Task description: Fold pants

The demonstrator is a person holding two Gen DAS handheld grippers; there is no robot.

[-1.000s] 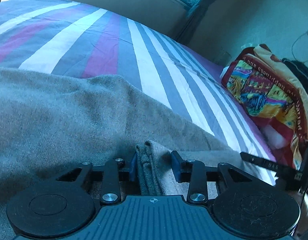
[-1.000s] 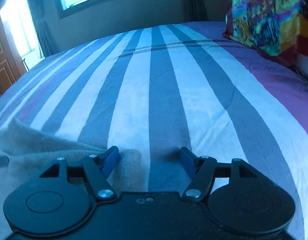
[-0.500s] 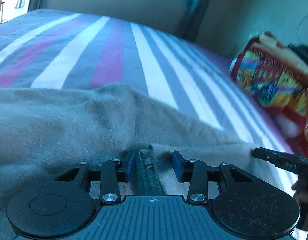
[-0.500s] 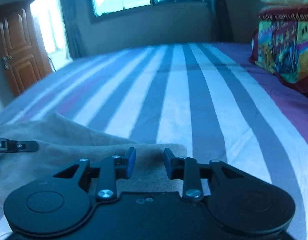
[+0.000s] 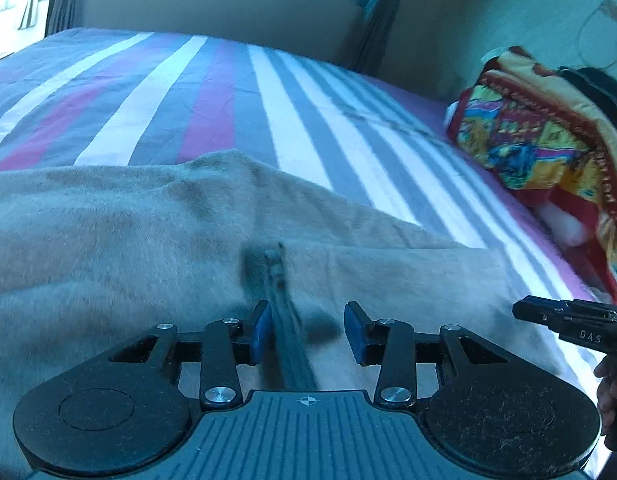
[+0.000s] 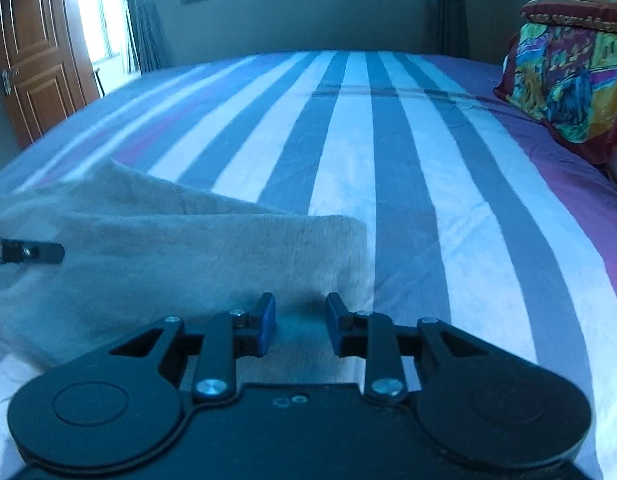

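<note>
Grey fleece pants lie on the striped bed; they also show in the right wrist view. My left gripper is open, its jaws wide apart, with a dark folded edge of the pants running between them next to the left pad. My right gripper has its jaws partly apart over the pants' near right corner, holding nothing that I can see. The right gripper's tip shows at the right of the left wrist view. The left gripper's tip shows at the left of the right wrist view.
The bed sheet has grey, white and purple stripes. A colourful folded blanket lies at the bed's right side, also in the right wrist view. A wooden door and a window are behind.
My left gripper's jaws have opened wider and let go of the folded edge. My right gripper closed from wide open and lifted back; the pants now lie flatter and further out.
</note>
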